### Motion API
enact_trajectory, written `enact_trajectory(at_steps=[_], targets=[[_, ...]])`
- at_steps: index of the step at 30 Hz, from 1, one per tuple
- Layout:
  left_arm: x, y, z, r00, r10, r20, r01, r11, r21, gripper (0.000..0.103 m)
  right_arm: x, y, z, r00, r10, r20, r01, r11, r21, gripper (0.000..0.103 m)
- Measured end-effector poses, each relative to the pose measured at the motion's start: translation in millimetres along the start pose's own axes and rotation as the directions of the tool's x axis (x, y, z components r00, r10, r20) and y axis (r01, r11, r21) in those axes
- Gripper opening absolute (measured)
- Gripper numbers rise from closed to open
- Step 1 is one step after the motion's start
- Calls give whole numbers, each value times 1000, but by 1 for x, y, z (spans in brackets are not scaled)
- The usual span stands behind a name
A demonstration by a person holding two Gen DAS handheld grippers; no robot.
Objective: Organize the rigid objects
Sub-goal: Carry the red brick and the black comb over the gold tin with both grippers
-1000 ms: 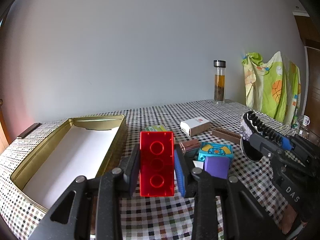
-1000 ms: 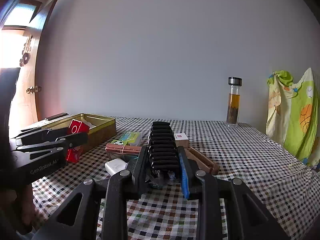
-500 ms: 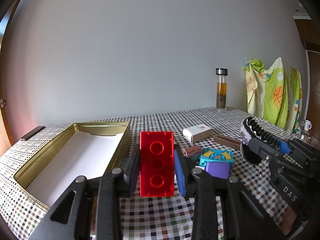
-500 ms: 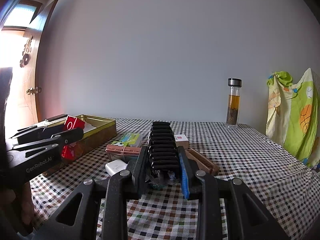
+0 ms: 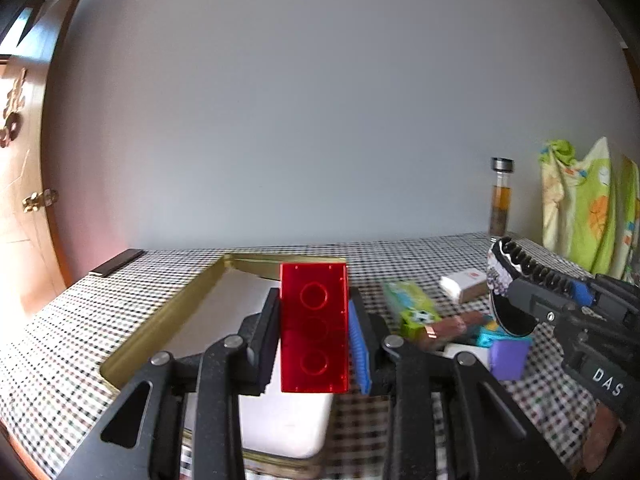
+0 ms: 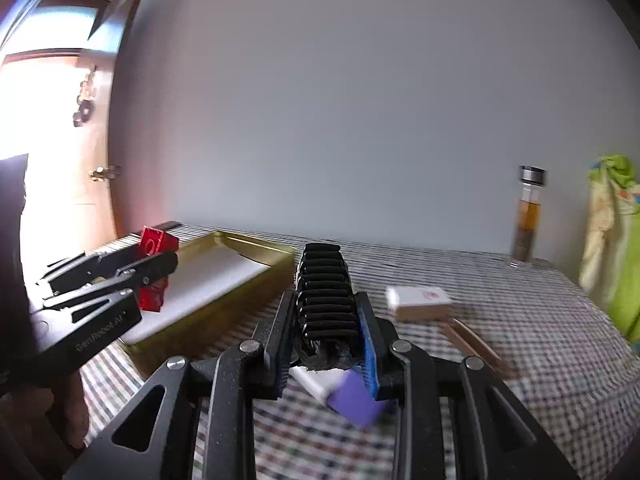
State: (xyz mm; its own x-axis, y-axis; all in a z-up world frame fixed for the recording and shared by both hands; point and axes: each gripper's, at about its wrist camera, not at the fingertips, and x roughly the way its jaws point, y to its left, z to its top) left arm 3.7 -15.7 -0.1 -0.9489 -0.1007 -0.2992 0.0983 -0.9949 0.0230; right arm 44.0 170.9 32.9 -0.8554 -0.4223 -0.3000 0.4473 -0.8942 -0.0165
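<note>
My left gripper is shut on a red translucent brick and holds it above the near end of the gold tin with a white floor. In the right wrist view the left gripper, the red brick and the tin show at the left. My right gripper is shut on a black ribbed hair clip, held above the table right of the tin. It shows in the left wrist view too.
On the checkered table lie a white box, a brown comb, a purple block, a white item, a green box and a brown bar. A glass bottle stands at the back; green cloth hangs right.
Both grippers have moved left toward the tin. The left one with the red brick is now over the tin's near end. Both holds are unchanged.
</note>
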Motion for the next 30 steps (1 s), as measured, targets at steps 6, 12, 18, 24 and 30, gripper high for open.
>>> enact_trajectory(at_steps=[6, 12, 18, 24, 30], targets=[[13, 30, 3, 998, 56, -33, -57, 998, -39, 31, 25, 25, 17, 998, 65, -18, -66, 997, -27, 31], [20, 47, 0, 994, 93, -48, -96, 994, -58, 31, 42, 39, 26, 995, 99, -31, -101, 994, -40, 31], [26, 61, -3, 991, 119, -67, -123, 990, -63, 31, 60, 46, 35, 991, 127, -49, -129, 990, -54, 31], [38, 71, -2, 986, 138, -95, -144, 988, -56, 31, 77, 59, 39, 985, 156, -74, -161, 984, -70, 31], [50, 79, 3, 982, 144, -121, -148, 989, -23, 31, 97, 70, 38, 978, 177, -111, -187, 979, -83, 31]])
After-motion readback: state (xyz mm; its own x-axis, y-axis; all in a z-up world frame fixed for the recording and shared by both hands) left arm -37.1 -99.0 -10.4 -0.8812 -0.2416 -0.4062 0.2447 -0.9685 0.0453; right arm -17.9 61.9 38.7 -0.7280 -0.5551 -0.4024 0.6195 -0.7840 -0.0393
